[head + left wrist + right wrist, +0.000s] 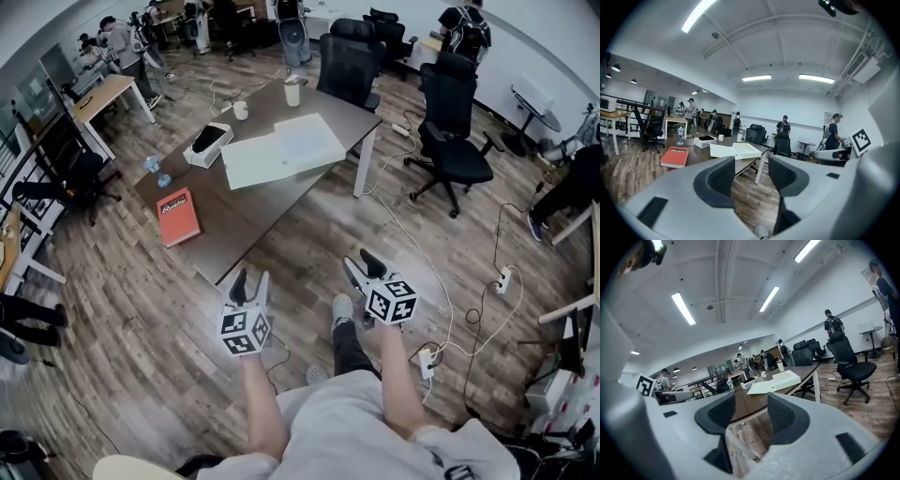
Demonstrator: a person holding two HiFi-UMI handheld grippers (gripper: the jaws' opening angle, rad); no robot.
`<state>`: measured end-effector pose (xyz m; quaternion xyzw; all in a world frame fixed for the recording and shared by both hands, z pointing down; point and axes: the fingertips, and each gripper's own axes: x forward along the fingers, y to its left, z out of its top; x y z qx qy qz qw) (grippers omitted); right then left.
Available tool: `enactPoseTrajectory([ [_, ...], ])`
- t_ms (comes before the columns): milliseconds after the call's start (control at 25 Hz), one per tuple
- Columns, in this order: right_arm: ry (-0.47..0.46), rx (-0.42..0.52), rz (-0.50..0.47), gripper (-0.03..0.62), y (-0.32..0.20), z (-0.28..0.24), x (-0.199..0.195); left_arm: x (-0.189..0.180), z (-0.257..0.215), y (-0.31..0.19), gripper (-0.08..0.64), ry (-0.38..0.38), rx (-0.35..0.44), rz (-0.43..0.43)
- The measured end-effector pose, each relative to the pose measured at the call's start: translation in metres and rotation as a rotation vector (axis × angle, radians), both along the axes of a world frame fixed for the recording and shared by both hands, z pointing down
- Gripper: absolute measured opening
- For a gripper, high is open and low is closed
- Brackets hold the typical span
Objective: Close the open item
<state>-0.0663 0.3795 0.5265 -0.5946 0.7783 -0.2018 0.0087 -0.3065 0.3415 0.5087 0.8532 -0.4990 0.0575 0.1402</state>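
Note:
An open flat white box (281, 148) lies on the dark table (253, 211), its lid folded out flat beside its tray. It also shows far ahead in the left gripper view (736, 150) and the right gripper view (780, 379). Both grippers hang over the wooden floor, short of the table's near corner. My left gripper (250, 281) is open with nothing between its jaws (750, 161). My right gripper (364, 262) is open and empty too (751, 399).
On the table lie a red book (177, 216), a small white box holding a black item (208, 143), a water bottle (156, 171), a mug (241, 111) and a white cup (292, 91). Black office chairs (455, 131) stand at the far right. Cables and a power strip (427, 361) lie on the floor.

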Motion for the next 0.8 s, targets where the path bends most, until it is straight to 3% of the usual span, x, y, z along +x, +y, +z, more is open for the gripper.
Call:
enactPoseTrajectory([
  [200, 0.034, -0.008, -0.081, 0.233, -0.041, -0.002, -0.009, 0.002, -0.004, -0.034, 0.213, -0.001, 0.009, -0.021],
  [320, 0.029, -0.009, -0.091, 0.235, -0.066, -0.001, -0.001, 0.005, -0.006, -0.061, 0.213, 0.036, 0.004, -0.05],
  [440, 0.017, -0.009, -0.079, 0.236, -0.092, 0.0, 0.016, 0.025, -0.012, -0.09, 0.213, 0.081, 0.009, -0.041],
  [800, -0.038, 0.0, -0.036, 0.236, -0.181, -0.002, 0.077, 0.089, -0.017, -0.182, 0.213, 0.043, 0.004, 0.014],
])
